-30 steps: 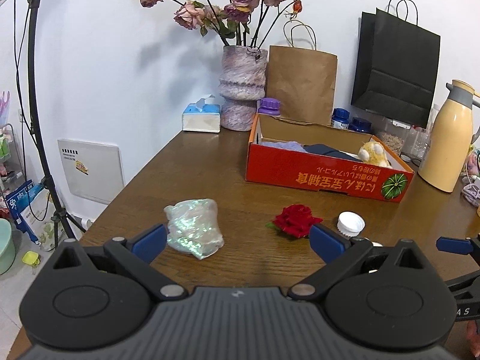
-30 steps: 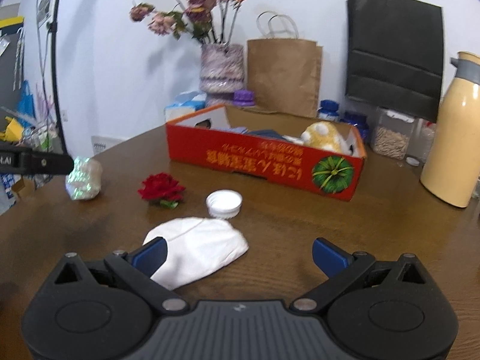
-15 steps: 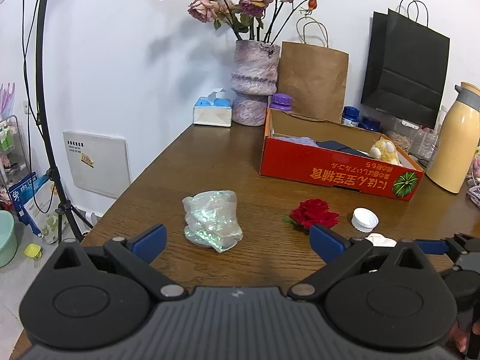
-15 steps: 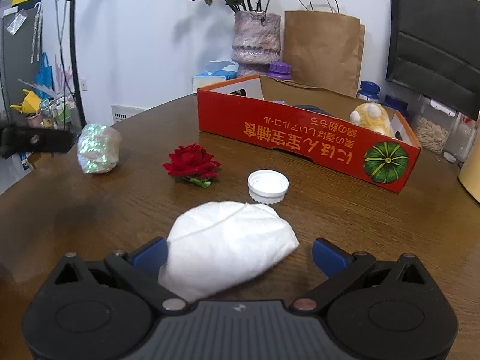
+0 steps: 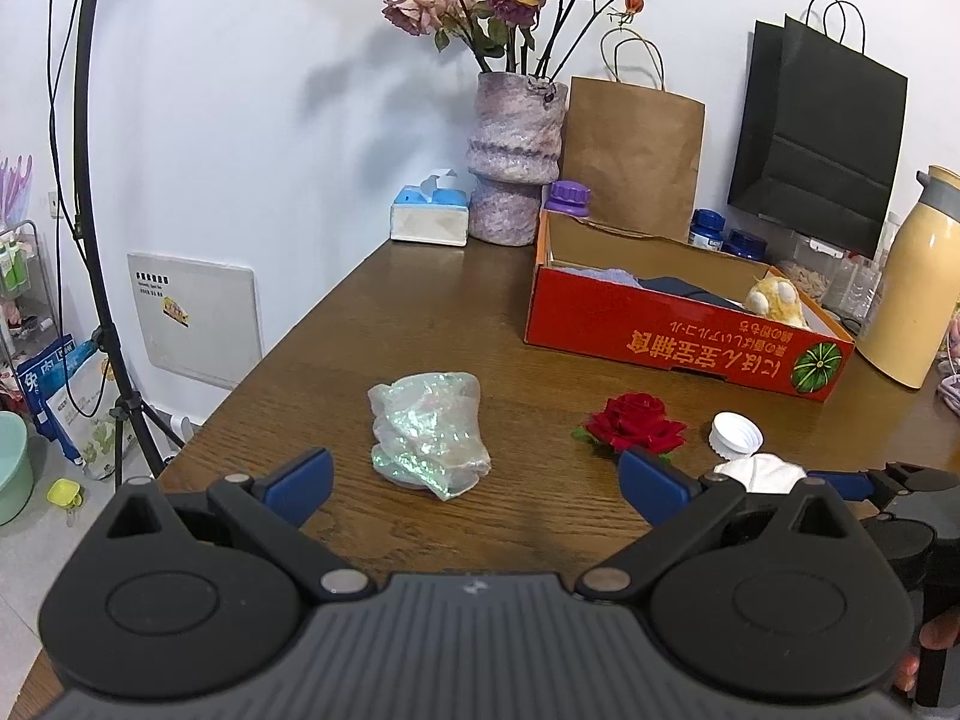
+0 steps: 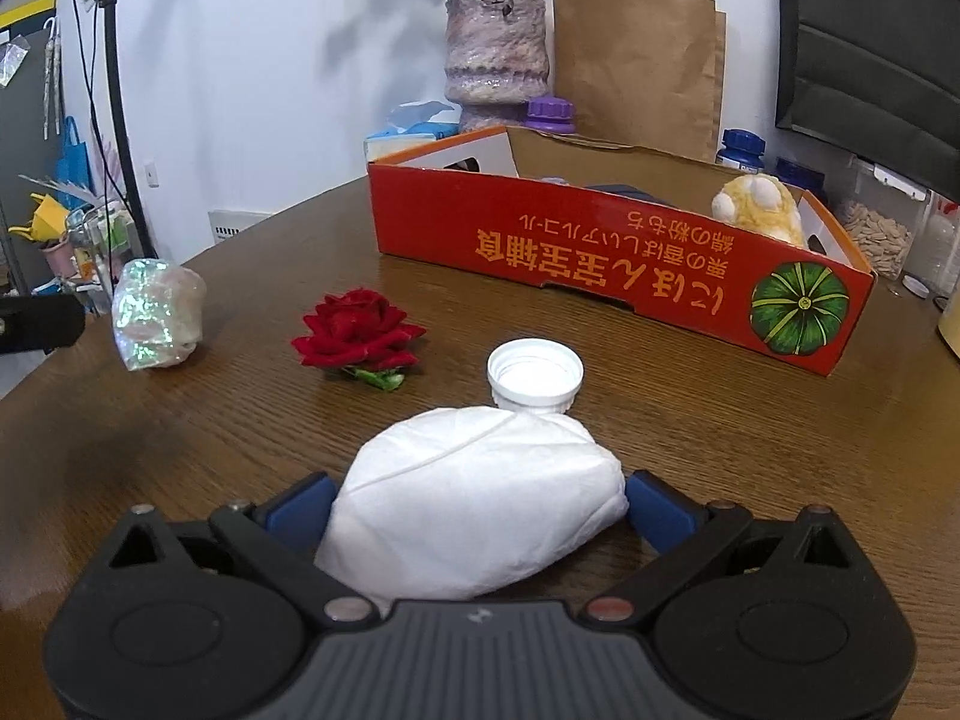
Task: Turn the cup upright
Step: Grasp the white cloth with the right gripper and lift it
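right hand-held gripper (image 6: pixel 477 495) advanced; white crumpled cup (image 6: pixel 474 498) now between its blue fingers, jaws open.

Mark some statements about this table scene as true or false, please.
1. The white object lies between the fingers of the right claw. True.
2. The rose lies inside the red box. False: it lies on the table, in front of the box.
3. The white cap sits with its open side up. True.
4. The left claw is shut on the shiny lump. False: the claw is open and its pads are clear of the lump.
5. The yellow flask stands left of the box. False: it stands right of it.
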The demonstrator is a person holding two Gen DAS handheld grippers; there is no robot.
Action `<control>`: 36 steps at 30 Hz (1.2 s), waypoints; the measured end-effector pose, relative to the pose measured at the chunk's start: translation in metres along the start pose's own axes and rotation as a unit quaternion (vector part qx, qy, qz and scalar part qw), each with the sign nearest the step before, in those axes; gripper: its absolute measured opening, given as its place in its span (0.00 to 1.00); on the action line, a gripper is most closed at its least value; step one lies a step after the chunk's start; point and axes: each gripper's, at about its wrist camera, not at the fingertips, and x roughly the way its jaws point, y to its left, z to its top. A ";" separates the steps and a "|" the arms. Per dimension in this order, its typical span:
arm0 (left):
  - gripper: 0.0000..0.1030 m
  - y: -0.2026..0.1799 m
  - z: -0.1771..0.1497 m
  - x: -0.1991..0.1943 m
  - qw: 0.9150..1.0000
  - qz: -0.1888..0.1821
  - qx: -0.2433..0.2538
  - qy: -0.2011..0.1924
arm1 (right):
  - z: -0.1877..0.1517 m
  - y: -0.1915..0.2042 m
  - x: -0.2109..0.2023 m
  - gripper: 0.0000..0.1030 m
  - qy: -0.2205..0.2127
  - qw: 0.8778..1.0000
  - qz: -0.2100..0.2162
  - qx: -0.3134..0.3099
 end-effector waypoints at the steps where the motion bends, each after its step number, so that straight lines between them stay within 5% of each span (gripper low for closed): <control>1: 1.00 0.000 0.000 0.000 1.000 0.000 0.000 0.000 | 0.000 0.000 -0.001 0.96 -0.002 1.000 -0.001 0.000; 9: 1.00 0.001 0.001 -0.004 1.000 0.006 -0.003 -0.002 | -0.003 -0.001 -0.010 0.64 -0.018 1.000 -0.005 0.003; 18: 1.00 -0.001 0.000 -0.007 1.000 0.010 0.000 -0.001 | -0.006 -0.005 -0.016 0.40 -0.027 1.000 -0.008 0.012; 27: 1.00 -0.003 0.001 -0.007 1.000 0.011 0.002 -0.002 | -0.008 -0.008 -0.021 0.27 -0.035 0.999 -0.002 0.018; 36: 1.00 0.000 0.004 0.000 1.000 0.016 0.007 0.004 | -0.013 -0.009 -0.042 0.25 -0.095 0.995 -0.021 0.026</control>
